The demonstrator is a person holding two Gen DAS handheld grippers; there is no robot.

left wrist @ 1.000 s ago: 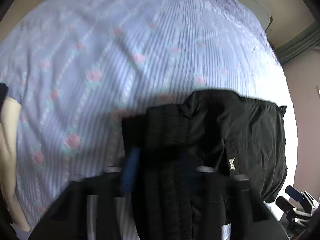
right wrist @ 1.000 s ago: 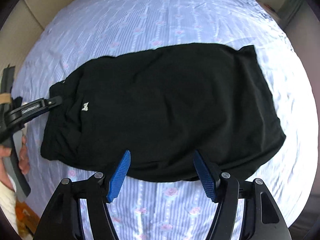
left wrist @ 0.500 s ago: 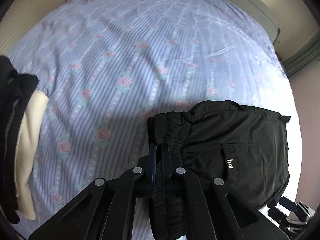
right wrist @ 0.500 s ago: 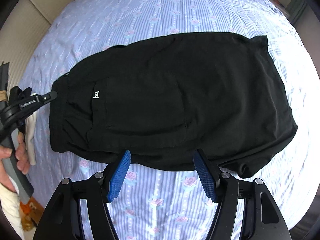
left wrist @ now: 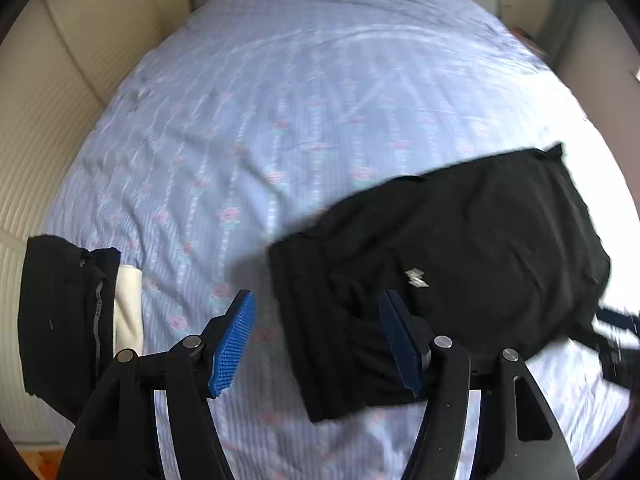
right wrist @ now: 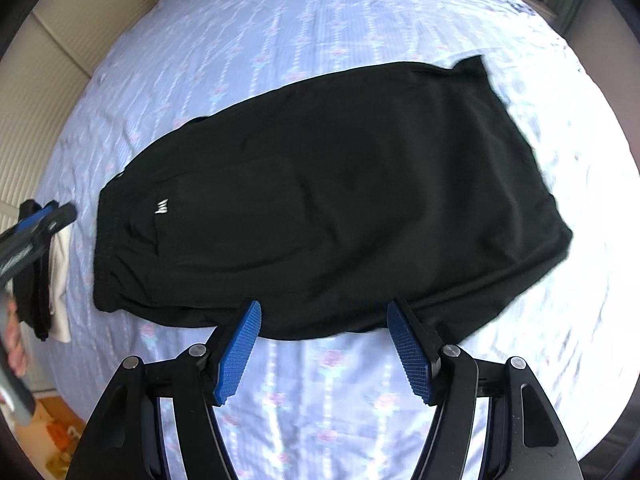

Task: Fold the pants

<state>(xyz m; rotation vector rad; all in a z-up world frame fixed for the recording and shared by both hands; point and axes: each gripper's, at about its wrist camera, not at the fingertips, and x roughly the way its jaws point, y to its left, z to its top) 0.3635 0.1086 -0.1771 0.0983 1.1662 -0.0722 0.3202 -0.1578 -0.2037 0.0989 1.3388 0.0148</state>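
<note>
Only a small white logo point(right wrist: 162, 207) marks the black pants point(right wrist: 340, 184).

- I'm seeing one pair of black pants point(right wrist: 332, 196) lying on one floral bedsheet point(right wrist: 320, 12).
- I'm counting two grippers: left gripper point(left wrist: 318, 338), right gripper point(right wrist: 324, 350).
- I'm spotting one side stack of folded clothes point(left wrist: 60, 316).

The left gripper point(left wrist: 316, 344) hangs with its blue-padded jaws spread wide, nothing between them. The right gripper point(right wrist: 324, 350) is spread just as wide and empty too. In the right wrist view, the left hand point(right wrist: 14, 344) wraps its gripper's handle at the far left.
</note>
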